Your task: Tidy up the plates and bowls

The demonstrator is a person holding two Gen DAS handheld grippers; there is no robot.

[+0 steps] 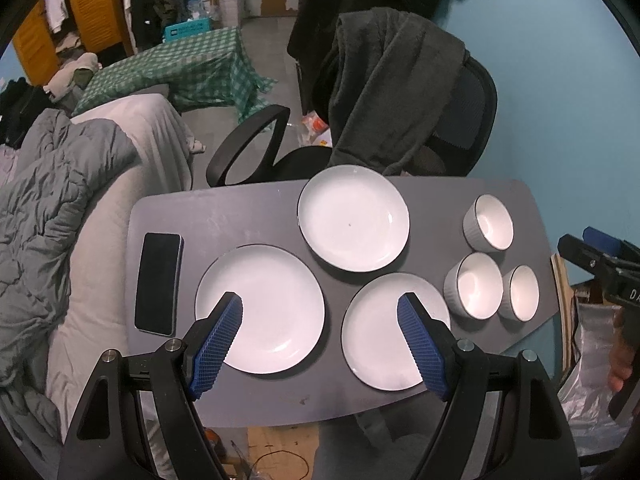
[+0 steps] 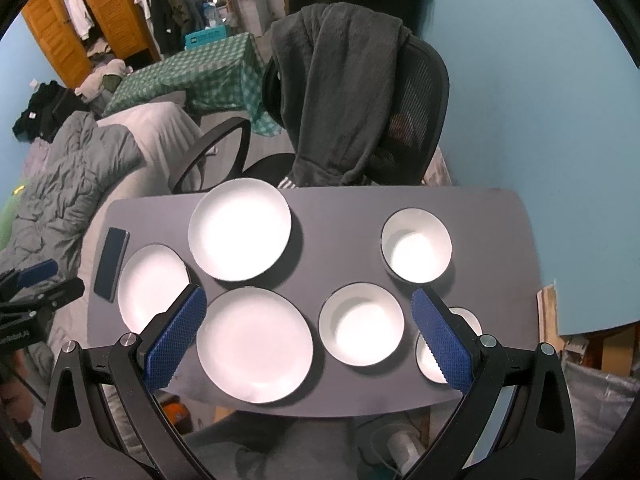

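Judging from the layout, no stacking has begun: every item lies single on the grey bench [image 1: 240, 216].

Landmark: the phone [image 1: 158, 283], at the bench's left end.

- Nearest plate [image 1: 260, 308]: just beside the phone, on its right.
- Far plate [image 1: 353, 218]: further right of the phone, toward the chair [image 1: 460, 120].
- Near plate [image 1: 392, 332]: further right again, at the bench's near edge.
- Three bowls [image 1: 478, 285], [image 1: 489, 222], [image 1: 520, 293]: the end opposite the phone. Two sit close together; contact cannot be confirmed.

Left claw [image 1: 320, 334]: jaws wide, holding nothing, poised above the two closer plates. Right claw [image 2: 310, 330]: jaws wide, empty, above the near plate and bowls.

Remaining, by estimate: nest three plates into one pile and three bowls into another. All work remains.
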